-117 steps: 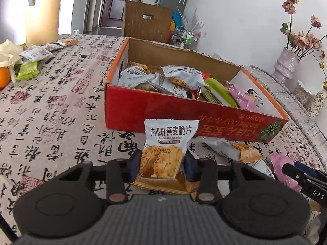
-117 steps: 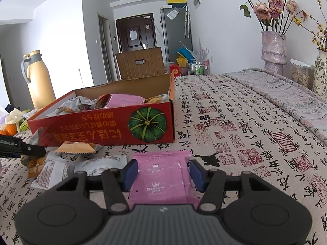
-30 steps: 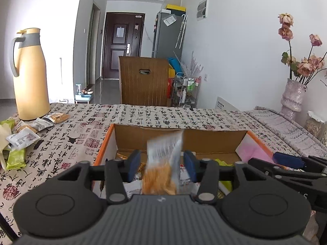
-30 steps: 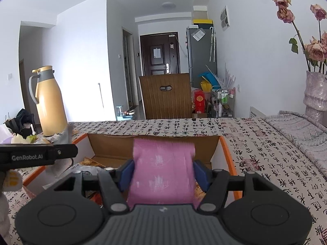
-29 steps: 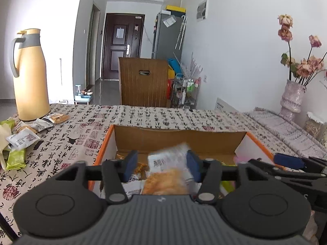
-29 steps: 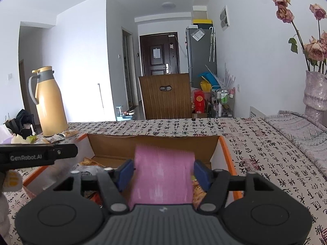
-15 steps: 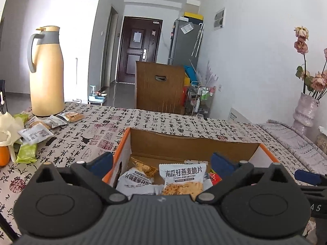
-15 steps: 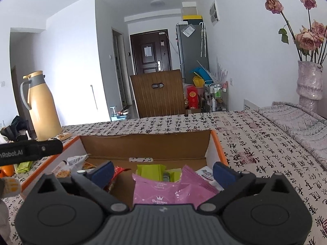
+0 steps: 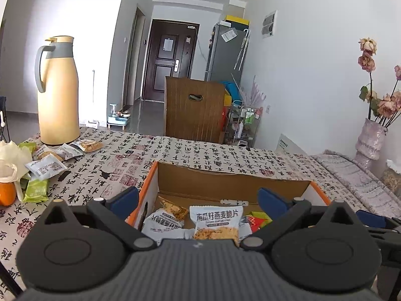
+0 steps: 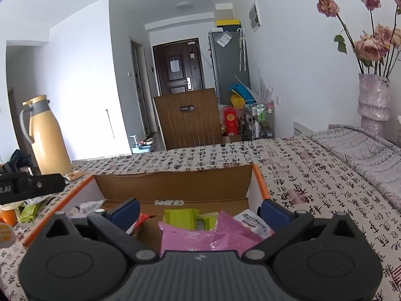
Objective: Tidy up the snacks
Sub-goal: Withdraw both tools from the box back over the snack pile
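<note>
An open cardboard box with an orange rim (image 9: 225, 183) (image 10: 175, 183) sits on the table and holds several snack packets. My left gripper (image 9: 198, 199) is open and empty above the box's left part. A white oat-crisp packet (image 9: 216, 222) lies in the box just below it. My right gripper (image 10: 199, 212) is open and empty above the box's right part. A pink packet (image 10: 200, 237) lies in the box below it, beside a green packet (image 10: 181, 215). The left gripper's finger also shows at the left of the right wrist view (image 10: 30, 184).
A yellow thermos jug (image 9: 57, 92) stands at the far left of the table. Loose snack packets (image 9: 47, 166) and an orange (image 9: 6, 193) lie near it. A vase of dried roses (image 10: 373, 97) stands at the right. A wooden chair back (image 9: 193, 107) is beyond the table.
Both grippers have opened wide. The oat-crisp packet dropped from the left gripper into the box, and the pink packet dropped from the right gripper into the box.
</note>
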Motion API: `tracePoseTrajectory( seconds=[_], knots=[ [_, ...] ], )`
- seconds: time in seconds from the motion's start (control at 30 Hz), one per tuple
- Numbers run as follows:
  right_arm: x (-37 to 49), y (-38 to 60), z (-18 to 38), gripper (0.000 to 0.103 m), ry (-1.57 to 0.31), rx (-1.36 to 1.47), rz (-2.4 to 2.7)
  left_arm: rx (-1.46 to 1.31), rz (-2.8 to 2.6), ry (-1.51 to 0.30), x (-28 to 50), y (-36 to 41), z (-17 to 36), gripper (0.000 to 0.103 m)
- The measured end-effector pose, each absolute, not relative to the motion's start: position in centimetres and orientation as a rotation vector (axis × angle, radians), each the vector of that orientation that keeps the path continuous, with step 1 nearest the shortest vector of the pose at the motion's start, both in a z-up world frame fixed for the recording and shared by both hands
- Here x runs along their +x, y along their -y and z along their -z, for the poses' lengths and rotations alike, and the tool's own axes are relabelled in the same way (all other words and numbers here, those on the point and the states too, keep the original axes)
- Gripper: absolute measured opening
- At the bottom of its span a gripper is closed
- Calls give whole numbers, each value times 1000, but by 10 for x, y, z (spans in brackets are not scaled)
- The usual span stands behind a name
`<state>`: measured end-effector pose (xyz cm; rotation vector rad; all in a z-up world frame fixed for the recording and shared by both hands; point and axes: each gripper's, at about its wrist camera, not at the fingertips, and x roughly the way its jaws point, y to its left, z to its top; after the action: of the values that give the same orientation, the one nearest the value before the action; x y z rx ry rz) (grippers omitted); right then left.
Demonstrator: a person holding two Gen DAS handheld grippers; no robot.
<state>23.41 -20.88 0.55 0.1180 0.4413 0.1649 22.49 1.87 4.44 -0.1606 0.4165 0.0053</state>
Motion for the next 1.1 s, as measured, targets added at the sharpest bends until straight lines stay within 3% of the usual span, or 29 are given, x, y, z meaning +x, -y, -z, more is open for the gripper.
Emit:
tracePoseTrajectory(
  seconds=[0.77,1.1],
  knots=[
    [142,201,-15,103,-442,41,-216,-150,9,-456,133,-34,-38,103],
    [98,205,3,103,-493,23,-242,-139,18,-504,99,-41,-6,103]
  ],
)
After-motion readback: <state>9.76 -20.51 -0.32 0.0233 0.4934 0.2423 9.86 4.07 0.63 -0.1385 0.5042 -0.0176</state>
